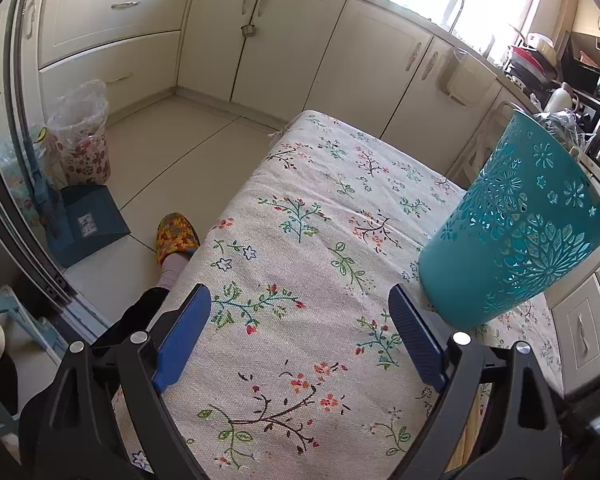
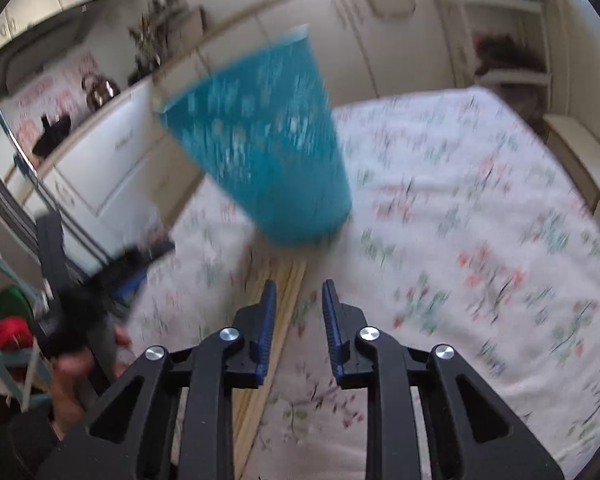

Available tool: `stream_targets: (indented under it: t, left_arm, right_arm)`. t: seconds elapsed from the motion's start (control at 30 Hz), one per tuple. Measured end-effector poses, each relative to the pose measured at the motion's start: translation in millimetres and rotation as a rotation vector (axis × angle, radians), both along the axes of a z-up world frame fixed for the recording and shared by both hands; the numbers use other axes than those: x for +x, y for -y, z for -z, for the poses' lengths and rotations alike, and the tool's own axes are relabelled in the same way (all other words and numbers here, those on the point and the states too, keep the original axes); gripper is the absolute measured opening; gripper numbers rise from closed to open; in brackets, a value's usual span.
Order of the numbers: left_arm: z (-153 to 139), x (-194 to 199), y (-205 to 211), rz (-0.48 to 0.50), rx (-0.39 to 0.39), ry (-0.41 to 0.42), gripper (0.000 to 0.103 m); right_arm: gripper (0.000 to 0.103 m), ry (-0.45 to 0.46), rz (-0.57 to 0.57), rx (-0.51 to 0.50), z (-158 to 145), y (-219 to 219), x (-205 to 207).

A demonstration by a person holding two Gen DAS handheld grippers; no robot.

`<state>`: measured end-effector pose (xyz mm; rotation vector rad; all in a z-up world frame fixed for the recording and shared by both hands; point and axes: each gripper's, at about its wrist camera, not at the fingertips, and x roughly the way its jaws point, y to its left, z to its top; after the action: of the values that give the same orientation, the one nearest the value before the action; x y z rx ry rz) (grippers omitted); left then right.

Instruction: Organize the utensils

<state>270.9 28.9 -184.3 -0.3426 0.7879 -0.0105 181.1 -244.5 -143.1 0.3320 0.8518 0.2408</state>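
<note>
A tall teal perforated holder [image 1: 518, 224] stands on the floral tablecloth [image 1: 300, 240], just right of my left gripper [image 1: 300, 300], which is wide open and empty above the cloth. In the blurred right wrist view the holder [image 2: 260, 148] stands ahead of my right gripper [image 2: 299, 292], which is partly open and empty. Several pale wooden sticks, perhaps chopsticks [image 2: 288, 276], lie on the cloth under and behind the right gripper's left finger [image 2: 267, 320]. My left gripper and the hand that holds it show at the left [image 2: 84, 320].
Cream kitchen cabinets [image 1: 284, 40] run behind the table. A slippered foot [image 1: 176, 238], a dustpan [image 1: 88, 224] and a bagged bin [image 1: 84, 140] are on the floor left of the table. A white bench [image 2: 580, 160] stands right of the table.
</note>
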Motion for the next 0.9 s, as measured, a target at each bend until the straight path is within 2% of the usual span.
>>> stream_targets:
  t: [0.13,0.37,0.57,0.67,0.77,0.83,0.9]
  left_arm:
    - [0,0,0,0.003,0.000,-0.002,0.086]
    - [1,0,2,0.006,-0.004,0.002,0.087]
    - [2,0,2,0.010,-0.004,0.002,0.087]
    - [1,0,2,0.012,-0.002,0.002,0.087]
    - [1,0,3,0.018,0.004,0.004,0.087]
    - [0,1,6,0.031,0.012,0.001,0.087]
    - [-1,2,16,0.083,0.043,-0.025,0.087]
  right_arm:
    - [0.019,-0.047,-0.038,-0.050,14,-17,8]
    - [0.015,-0.091,-0.025,-0.110,24,-26,25]
    - [0.015,-0.076,-0.041,-0.168,27,-35,33]
    - [0.009,-0.075,-0.055,-0.200,27,-37,36]
    - [0.008,-0.071,-0.077,-0.232,26,-34,32]
    - [0.008,-0.069,-0.074,-0.245,26,-25,26]
    - [0.009,-0.067,-0.056,-0.236,26,-11,20]
